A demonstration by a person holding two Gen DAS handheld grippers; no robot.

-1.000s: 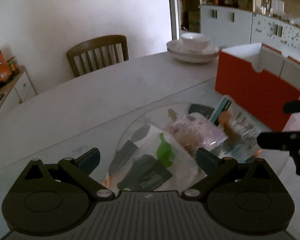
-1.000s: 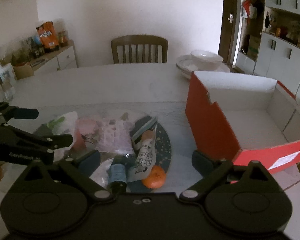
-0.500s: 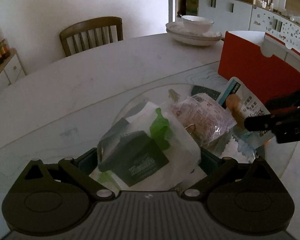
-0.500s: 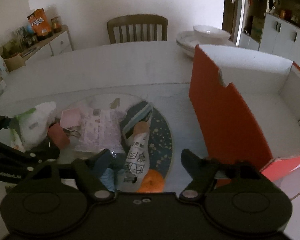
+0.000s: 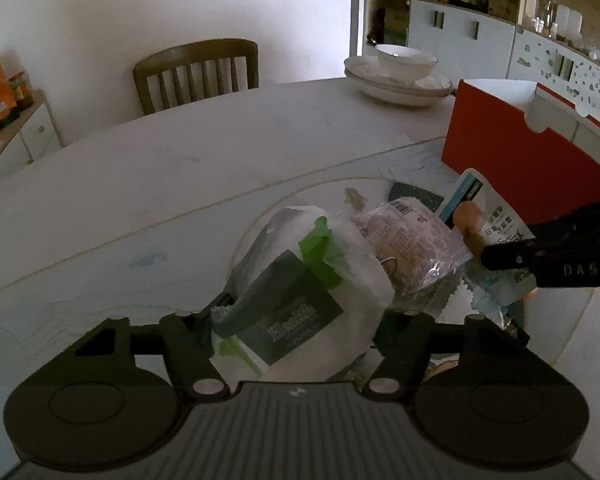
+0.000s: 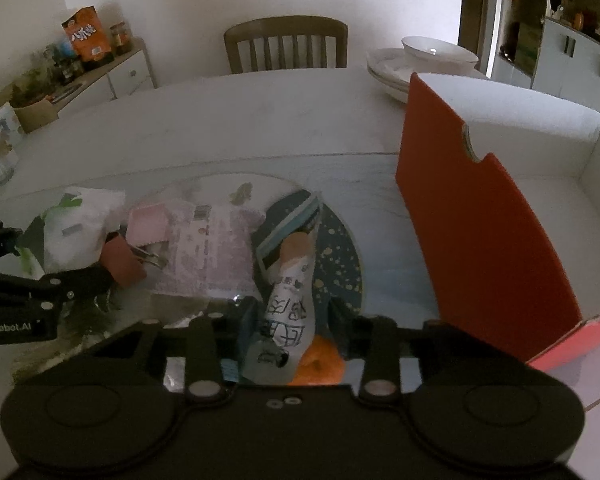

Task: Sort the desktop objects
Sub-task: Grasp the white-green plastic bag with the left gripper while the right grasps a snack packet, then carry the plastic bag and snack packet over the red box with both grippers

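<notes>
On the pale marble desk point(image 5: 180, 168), your left hand-held gripper point(image 5: 300, 316), wide apart a moment ago, closes around the white plastic bag point(image 5: 352, 276); your right hand-held gripper point(image 6: 290, 312) closes around the printed white pouch point(image 6: 290, 312), both grasps beginning beside the red cardboard box point(image 6: 480, 220)

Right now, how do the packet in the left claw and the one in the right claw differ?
The tissue pack in the left claw is broad, white, with a dark green label; the pouch in the right claw is narrow, with black characters and an orange cap. Both claws are closing, each around its packet, over the glass plate.
</notes>
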